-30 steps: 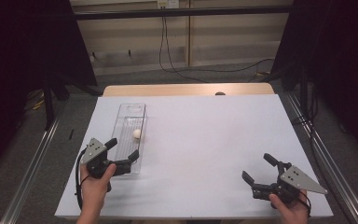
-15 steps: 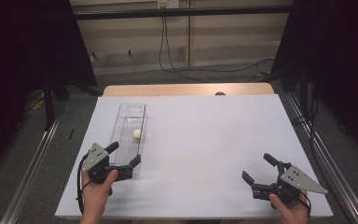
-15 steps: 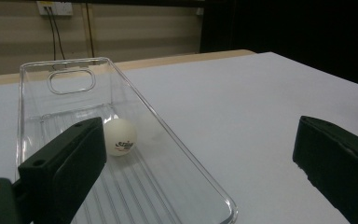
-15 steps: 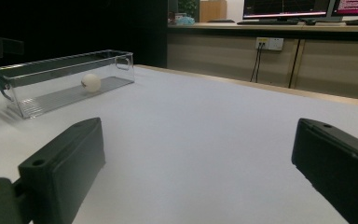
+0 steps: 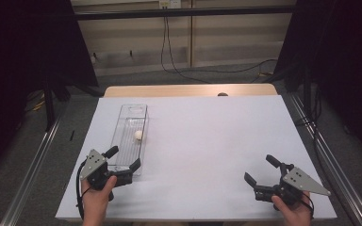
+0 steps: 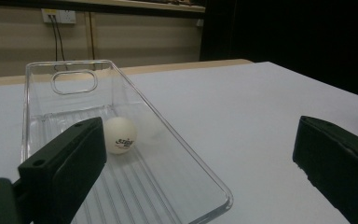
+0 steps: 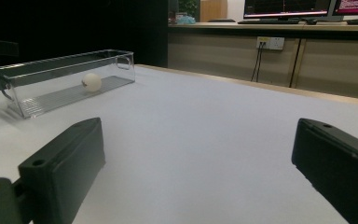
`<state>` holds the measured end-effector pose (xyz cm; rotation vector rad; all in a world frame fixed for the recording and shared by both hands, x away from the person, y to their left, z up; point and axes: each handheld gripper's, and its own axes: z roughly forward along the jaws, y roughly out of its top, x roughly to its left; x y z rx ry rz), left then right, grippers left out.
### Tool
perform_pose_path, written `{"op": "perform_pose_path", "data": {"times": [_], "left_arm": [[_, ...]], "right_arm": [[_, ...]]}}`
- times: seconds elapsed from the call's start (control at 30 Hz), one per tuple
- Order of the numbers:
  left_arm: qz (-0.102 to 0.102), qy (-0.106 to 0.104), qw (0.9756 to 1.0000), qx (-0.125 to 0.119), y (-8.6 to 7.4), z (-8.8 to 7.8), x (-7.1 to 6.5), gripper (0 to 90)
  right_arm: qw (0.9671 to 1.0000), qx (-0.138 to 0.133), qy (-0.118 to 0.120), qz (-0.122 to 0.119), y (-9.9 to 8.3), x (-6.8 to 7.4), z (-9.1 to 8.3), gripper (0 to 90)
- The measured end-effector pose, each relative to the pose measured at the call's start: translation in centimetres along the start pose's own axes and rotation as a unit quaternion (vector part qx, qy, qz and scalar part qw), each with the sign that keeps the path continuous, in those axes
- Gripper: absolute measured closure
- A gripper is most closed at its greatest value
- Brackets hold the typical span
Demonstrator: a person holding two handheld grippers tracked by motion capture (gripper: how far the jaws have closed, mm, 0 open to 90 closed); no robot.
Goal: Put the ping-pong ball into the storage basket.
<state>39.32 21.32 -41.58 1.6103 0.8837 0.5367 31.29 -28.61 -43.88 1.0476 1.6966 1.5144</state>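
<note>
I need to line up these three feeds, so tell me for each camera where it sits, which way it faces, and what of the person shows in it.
High view: above the person's side, facing forward and down on the white table; both hands, left gripper and right gripper.
Left gripper view: rides the left gripper, low at the clear tray's near end, facing along it; own open jaws.
Right gripper view: low over the table, facing across to the tray; own open jaws.
Shared: all three show the tray and white ball.

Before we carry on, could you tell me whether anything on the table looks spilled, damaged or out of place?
Nothing stands out: the clear tray sits flat and intact, with the white ball resting inside.
</note>
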Motion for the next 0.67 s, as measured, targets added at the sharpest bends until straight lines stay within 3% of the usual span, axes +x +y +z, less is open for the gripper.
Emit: {"op": "perform_pose_path", "data": {"times": [0.2, 0.67], "left_arm": [[0.002, 0.006, 0.9999, -0.01, -0.47, -0.15, -0.16, 3.0], [0.003, 0.002, 1.0, -0.005, -0.78, -0.03, -0.05, 2.9]], "right_arm": [[1.0, 0.002, 0.003, -0.004, -0.01, 0.04, -0.02, 2.3], [1.0, 0.001, 0.004, -0.003, -0.02, 0.02, -0.05, 2.3]]}}
